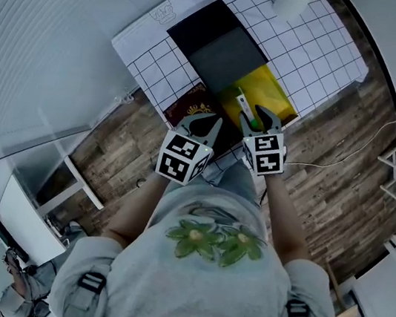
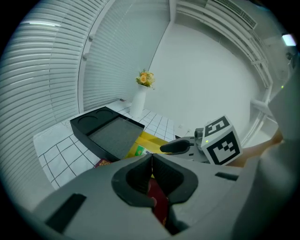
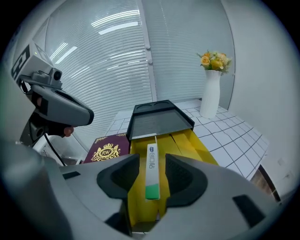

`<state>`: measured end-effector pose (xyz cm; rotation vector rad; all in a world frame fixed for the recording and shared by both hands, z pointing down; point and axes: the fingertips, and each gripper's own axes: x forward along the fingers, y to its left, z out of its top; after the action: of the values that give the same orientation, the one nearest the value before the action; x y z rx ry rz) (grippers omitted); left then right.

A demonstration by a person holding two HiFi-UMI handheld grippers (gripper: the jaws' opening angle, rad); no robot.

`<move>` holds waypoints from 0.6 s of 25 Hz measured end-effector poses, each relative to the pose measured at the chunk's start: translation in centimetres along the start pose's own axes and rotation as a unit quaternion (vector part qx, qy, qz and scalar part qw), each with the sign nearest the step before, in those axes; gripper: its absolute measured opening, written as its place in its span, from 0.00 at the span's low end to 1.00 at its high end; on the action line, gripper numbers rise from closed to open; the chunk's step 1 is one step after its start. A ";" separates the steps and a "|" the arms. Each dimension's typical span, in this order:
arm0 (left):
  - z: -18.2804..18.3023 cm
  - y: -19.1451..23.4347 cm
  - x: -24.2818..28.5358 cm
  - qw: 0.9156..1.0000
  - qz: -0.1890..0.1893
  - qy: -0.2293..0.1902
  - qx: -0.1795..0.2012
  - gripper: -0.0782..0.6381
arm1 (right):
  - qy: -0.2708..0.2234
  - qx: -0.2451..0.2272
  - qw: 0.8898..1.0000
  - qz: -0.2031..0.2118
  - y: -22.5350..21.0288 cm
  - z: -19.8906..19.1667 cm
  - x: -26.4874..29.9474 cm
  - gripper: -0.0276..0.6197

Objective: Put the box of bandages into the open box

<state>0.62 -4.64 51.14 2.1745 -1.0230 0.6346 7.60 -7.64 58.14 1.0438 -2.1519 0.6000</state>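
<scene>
A grid-patterned worktop (image 1: pixel 316 57) is seen ahead of both grippers. A black tray (image 3: pixel 157 122) is set at the far end of the open yellow box (image 3: pixel 190 145), which lies directly below and ahead of the right gripper (image 3: pixel 152 158). A maroon booklet (image 3: pixel 107 149) is placed just left of that box, under the left gripper (image 2: pixel 151 157), whose jaws are closed together on nothing. The right gripper's jaws are held wide apart; the bandage box (image 3: pixel 151 174) is seen between them, untouched, resting inside the yellow box. A vase (image 3: pixel 211 96) is seen farther off, to the right.
</scene>
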 end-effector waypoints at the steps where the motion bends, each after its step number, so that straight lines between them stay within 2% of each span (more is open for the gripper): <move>1: 0.2 0.0 -0.2 1.000 0.000 -0.003 0.002 0.12 | -0.003 0.000 1.000 -0.004 0.0 0.1 -0.4 0.28; 5: 0.9 -0.4 -0.8 1.000 0.000 -0.015 0.011 0.12 | -0.020 -0.001 1.000 -0.010 0.2 0.5 -2.0 0.27; 8: 1.1 -0.7 -1.3 1.000 0.000 -0.019 0.020 0.12 | -0.043 0.005 0.999 -0.007 0.9 1.2 -3.2 0.23; 15: 1.3 -1.8 -2.4 0.999 -0.002 -0.027 0.041 0.12 | -0.095 -0.002 0.995 -0.026 1.7 2.3 -6.2 0.10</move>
<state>0.83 -3.52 48.05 2.2747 -1.0375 0.6299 8.26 -5.05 51.88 1.1932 -2.2790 0.4882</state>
